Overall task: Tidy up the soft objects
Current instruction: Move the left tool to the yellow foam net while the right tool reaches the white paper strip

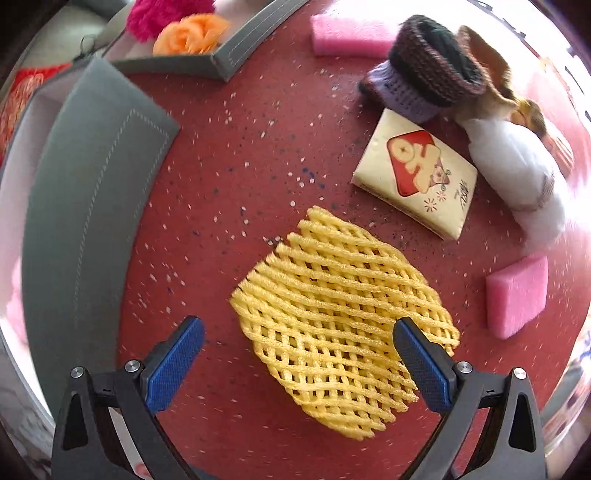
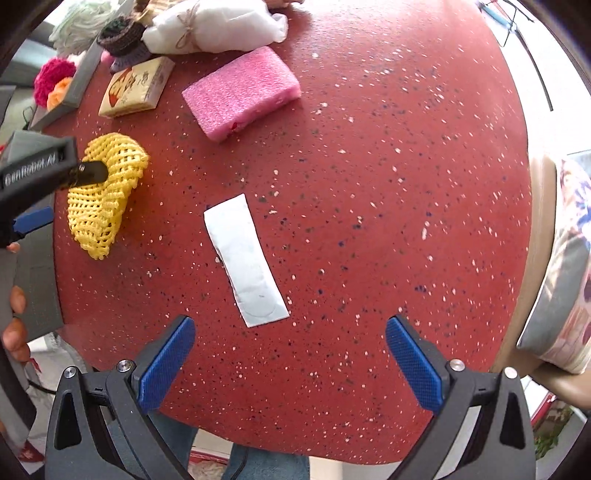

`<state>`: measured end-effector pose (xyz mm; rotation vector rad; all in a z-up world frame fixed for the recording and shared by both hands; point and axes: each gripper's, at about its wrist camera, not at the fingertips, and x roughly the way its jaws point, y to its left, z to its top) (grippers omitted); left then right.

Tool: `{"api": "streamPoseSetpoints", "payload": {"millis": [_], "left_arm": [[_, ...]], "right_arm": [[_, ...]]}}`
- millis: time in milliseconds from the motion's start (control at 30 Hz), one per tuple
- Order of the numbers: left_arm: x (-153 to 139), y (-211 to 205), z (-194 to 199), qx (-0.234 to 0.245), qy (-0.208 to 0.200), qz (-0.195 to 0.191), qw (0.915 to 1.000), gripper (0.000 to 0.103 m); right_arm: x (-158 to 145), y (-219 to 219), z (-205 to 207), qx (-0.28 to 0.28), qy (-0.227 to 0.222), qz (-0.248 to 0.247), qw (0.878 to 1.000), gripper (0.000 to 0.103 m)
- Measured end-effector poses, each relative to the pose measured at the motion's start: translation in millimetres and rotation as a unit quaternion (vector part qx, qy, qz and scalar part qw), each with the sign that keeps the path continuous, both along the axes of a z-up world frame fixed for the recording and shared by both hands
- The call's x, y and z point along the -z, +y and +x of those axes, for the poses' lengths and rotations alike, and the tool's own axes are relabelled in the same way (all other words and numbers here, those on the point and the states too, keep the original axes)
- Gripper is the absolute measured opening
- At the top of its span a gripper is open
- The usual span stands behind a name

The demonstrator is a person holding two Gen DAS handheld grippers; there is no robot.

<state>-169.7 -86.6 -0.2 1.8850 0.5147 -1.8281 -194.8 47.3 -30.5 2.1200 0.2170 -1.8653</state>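
A yellow foam net sleeve (image 1: 340, 317) lies on the red speckled table (image 1: 240, 155). My left gripper (image 1: 297, 363) is open, its blue pads on either side of the net's near end. The net also shows in the right wrist view (image 2: 105, 195) with the left gripper (image 2: 40, 195) over it. My right gripper (image 2: 290, 363) is open and empty above the table, just short of a flat white packet (image 2: 245, 260). A pink foam block (image 2: 242, 92) lies beyond it.
A grey felt bin (image 1: 92, 192) stands at the left, with pink and orange pompoms (image 1: 177, 26) in a further compartment. A tissue pack (image 1: 415, 173), knitted cups (image 1: 424, 70), a white cloth bundle (image 1: 517, 173) and pink foam blocks (image 1: 517, 295) lie at the right. A cushion (image 2: 561, 266) is beyond the table edge.
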Motion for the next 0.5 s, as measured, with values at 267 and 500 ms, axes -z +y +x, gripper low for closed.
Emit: {"api": "streamPoseSetpoints", "payload": {"millis": [267, 500], "left_arm": [[13.4, 7.1, -7.2, -0.019, 0.001, -0.004, 0.9998, 0.103], [29.5, -13.7, -6.6, -0.066, 0.015, 0.048, 0.9966, 0.103]], "right_arm": [[26.9, -47.7, -2.1, -0.060, 0.029, 0.021, 0.998, 0.103], [46.4, -82.7, 3.2, -0.094, 0.052, 0.041, 0.993, 0.103]]}}
